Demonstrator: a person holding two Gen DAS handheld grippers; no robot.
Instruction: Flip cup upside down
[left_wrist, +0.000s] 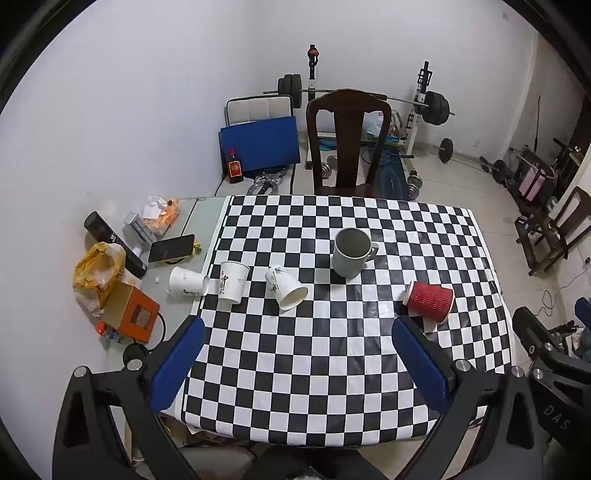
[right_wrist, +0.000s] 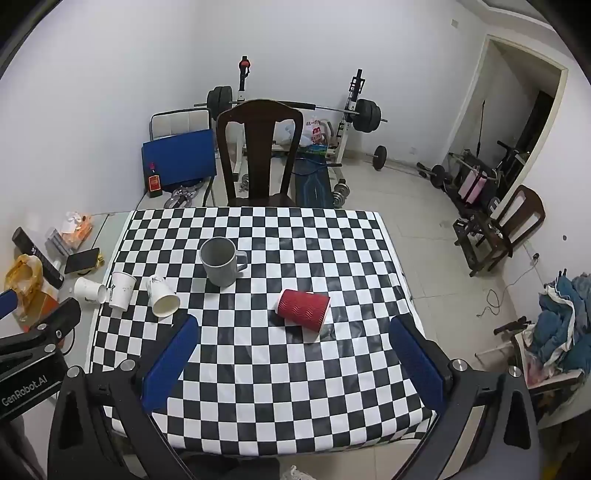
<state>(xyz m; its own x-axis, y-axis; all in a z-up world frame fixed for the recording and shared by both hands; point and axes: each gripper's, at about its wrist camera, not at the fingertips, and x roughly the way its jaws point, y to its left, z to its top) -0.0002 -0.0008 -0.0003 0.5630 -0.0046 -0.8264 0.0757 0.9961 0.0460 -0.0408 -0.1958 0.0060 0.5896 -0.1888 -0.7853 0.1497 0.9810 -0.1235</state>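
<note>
Both grippers hover over the near table edge, empty; left gripper (left_wrist: 297, 341) spread wide; right gripper (right_wrist: 293, 339) too; red cup (right_wrist: 303, 309) lies sideways.

left gripper (left_wrist: 297, 332): hovering, jaws standing wide apart, gripping nothing | right gripper (right_wrist: 293, 332): hovering level beside it, jaws likewise spread wide | both angling downward and forward

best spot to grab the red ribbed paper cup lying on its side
Grip the red ribbed paper cup across its ribbed mid-body, coming from above with the right gripper, jaws spanning the width. It lies sideways, mouth toward the right, so rim and base are awkward.
</note>
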